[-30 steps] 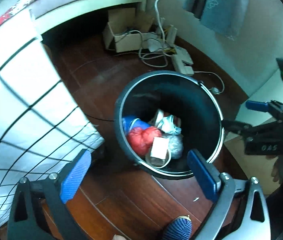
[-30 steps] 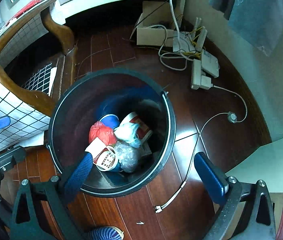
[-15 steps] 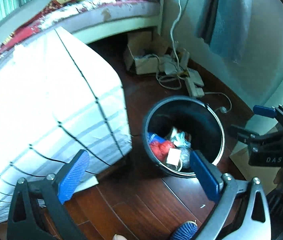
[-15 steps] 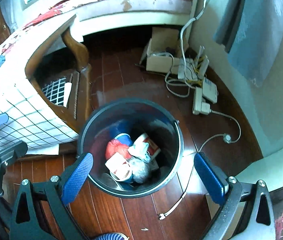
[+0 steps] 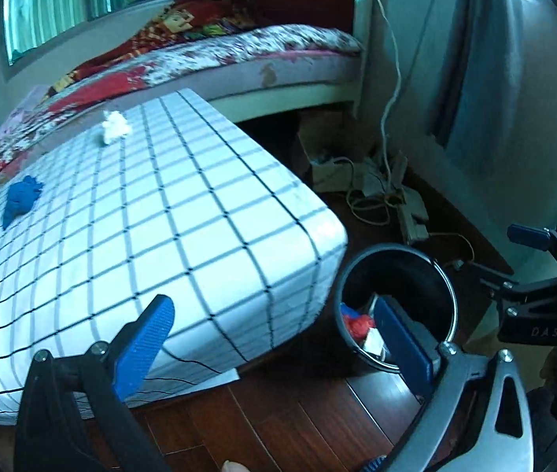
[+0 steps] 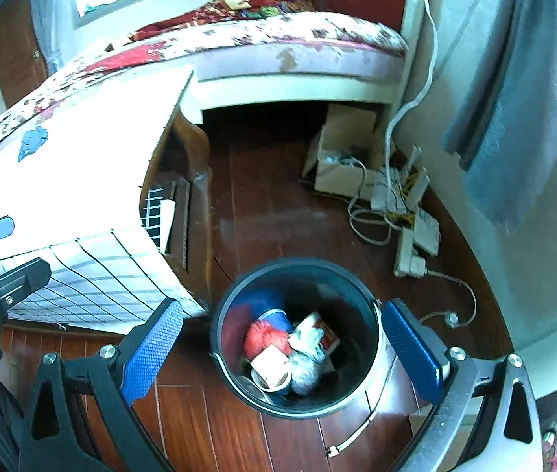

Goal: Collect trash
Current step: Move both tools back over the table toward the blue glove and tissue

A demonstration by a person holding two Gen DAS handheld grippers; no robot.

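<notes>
A black trash bin (image 6: 365, 322) stands on the wooden floor, holding red, white and grey trash (image 6: 286, 354); the left wrist view shows the bin (image 5: 441, 287) at lower right. On the checked tablecloth (image 5: 141, 216) lie a crumpled blue wad (image 5: 21, 198) and a crumpled white wad (image 5: 115, 128). The blue wad (image 6: 32, 141) also shows in the right wrist view. My left gripper (image 5: 274, 344) is open and empty, high above the table's corner. My right gripper (image 6: 282, 350) is open and empty, high over the bin.
A bed with a floral cover (image 5: 239, 47) runs behind the table. A cardboard box (image 6: 341, 157), power strips and cables (image 6: 404, 212) lie on the floor by the wall. A grey cloth (image 6: 522, 126) hangs at the right. A dark wooden table frame (image 6: 190, 196) stands beside the bin.
Both grippers have risen and drawn back from the bin, which now looks smaller. The tabletop with the blue and white wads has come into view. Both stay open.
</notes>
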